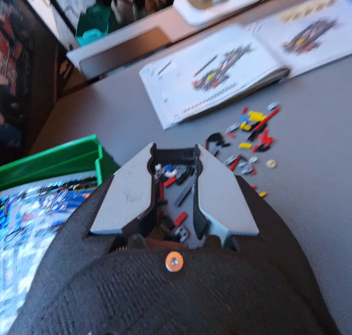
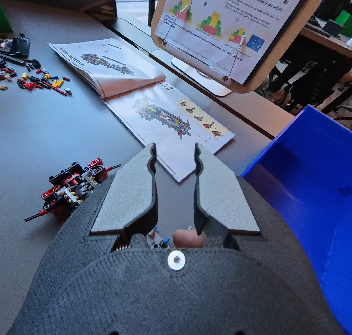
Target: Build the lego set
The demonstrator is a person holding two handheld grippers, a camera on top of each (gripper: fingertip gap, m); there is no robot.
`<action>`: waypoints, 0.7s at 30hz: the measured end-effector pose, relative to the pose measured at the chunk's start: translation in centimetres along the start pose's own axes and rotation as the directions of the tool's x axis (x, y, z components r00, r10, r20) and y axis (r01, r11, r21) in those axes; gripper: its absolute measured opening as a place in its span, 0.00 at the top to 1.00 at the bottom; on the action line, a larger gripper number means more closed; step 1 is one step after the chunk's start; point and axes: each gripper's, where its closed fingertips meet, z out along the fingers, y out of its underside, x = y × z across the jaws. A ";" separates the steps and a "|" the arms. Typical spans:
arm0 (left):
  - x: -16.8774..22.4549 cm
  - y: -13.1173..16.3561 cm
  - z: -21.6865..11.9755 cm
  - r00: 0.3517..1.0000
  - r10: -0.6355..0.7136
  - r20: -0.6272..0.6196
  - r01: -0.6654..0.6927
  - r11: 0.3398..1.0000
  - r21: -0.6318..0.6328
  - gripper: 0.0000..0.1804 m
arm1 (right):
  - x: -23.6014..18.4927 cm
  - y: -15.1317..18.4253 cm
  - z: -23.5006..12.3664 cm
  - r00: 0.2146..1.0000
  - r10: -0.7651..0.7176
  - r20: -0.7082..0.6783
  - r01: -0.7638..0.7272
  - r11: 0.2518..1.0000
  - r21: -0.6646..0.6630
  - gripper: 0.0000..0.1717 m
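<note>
Pieces (image 2: pixel 43 81) lie loose on our desk (image 2: pixel 57 135) beside our half-built model (image 2: pixel 74 186), with our left hand-held gripper (image 1: pixel 175 148) clamping a black piece (image 1: pixel 174 154) and our right hand-held gripper (image 2: pixel 175 148) released.

One open booklet (image 2: pixel 133 89), one green bin (image 1: pixel 57 160), one blue bin (image 2: pixel 304 182), one brick model (image 2: pixel 72 184).

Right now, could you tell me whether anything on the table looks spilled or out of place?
Small loose pieces lie scattered in a heap on the grey table, and one page of the open booklet curls upward instead of lying flat. Nothing looks damaged.
</note>
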 end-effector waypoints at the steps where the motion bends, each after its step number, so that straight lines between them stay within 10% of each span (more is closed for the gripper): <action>1: -0.6 1.2 0.1 0.999 0.022 0.025 -0.020 0.998 -0.061 0.79 | -0.2 0.1 0.0 1.000 0.012 0.007 -0.012 1.000 0.005 0.79; 9: 0.8 6.0 0.0 0.982 0.161 -0.095 -0.184 0.926 -0.330 0.84 | -0.6 1.1 -1.8 0.999 0.034 0.020 -0.034 0.999 0.015 0.80; 16: 1.8 11.5 2.6 0.913 0.283 -0.293 -0.406 0.672 -0.619 0.88 | -1.3 0.8 -4.4 0.999 0.004 0.032 -0.007 0.997 0.081 0.81; 21: 1.9 11.3 3.2 0.914 0.262 -0.310 -0.403 0.672 -0.621 0.96 | 0.1 1.3 -7.4 0.999 0.040 -0.002 -0.040 0.990 0.139 0.83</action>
